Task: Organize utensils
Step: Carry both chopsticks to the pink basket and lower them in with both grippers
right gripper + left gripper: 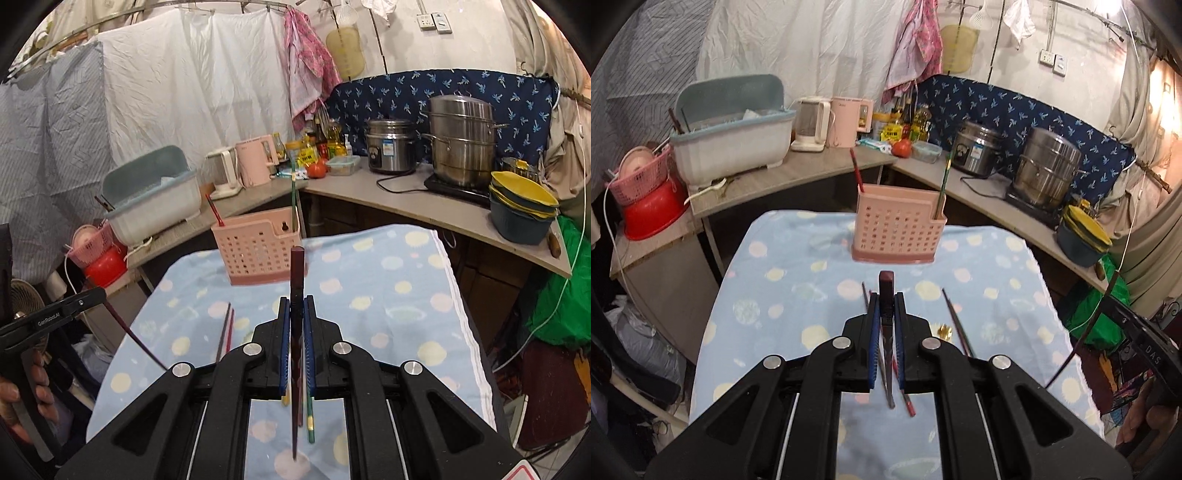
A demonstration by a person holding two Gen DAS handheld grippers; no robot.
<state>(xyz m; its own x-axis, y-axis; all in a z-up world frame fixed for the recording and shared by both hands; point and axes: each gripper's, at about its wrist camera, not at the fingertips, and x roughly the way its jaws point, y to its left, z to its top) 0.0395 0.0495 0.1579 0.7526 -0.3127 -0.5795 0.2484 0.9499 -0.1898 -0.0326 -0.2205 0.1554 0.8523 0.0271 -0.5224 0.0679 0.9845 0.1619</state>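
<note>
Chopsticks are the business here: each gripper pinches one dark maroon stick above a table covered in a pale blue spotted cloth (798, 266). The left gripper (886, 314) has its blue-padded jaws pressed together on a dark chopstick (886, 291), whose squared end pokes out past the fingertips toward the pink utensil holder (897, 232). The right gripper (295, 317) is likewise clamped on a dark chopstick (296, 269), the stick standing nearly upright between the pads, with its thin end hanging down below the jaws.

Readable writing is sparse. In the right wrist view the left gripper's side carries white lettering that looks like "GenRobot.AI", with the person's left hand (22, 398) wrapped round the handle below it. In the left wrist view the other gripper's body shows the letters "DAS" at the right edge. The rice cooker (977, 153) on the counter has a small label, too small to read.

The pink utensil holder stands at the far end of the cloth, holding a red chopstick (856, 170) at its left end and a green one (943, 181) at its right. More loose chopsticks (956, 325) lie on the cloth near the grippers.
</note>
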